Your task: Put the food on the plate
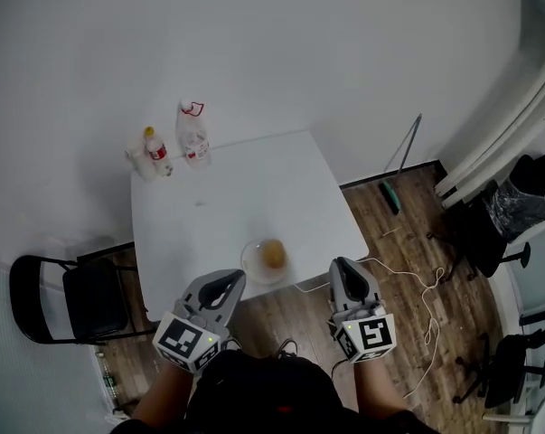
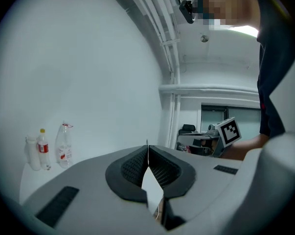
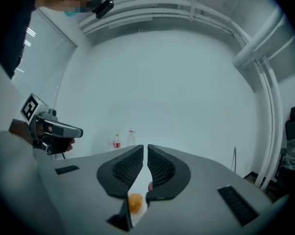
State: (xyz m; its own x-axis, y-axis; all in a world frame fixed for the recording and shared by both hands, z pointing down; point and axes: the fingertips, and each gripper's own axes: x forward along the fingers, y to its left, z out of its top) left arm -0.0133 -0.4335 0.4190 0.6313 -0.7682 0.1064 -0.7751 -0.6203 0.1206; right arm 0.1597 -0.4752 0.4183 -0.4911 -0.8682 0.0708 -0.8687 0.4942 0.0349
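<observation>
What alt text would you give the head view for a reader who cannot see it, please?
Orange-brown food sits on a plate close to the near edge of a white table. The person's left tool and right tool hover at that edge, both shut and empty; bottles stand at the far left corner.

Nothing can be read: red labels on the yellow-capped bottle [image 1: 156, 150] and the taller bottle [image 1: 193, 136], at the tabletop's [image 1: 231, 197] far left corner, are too small.
</observation>
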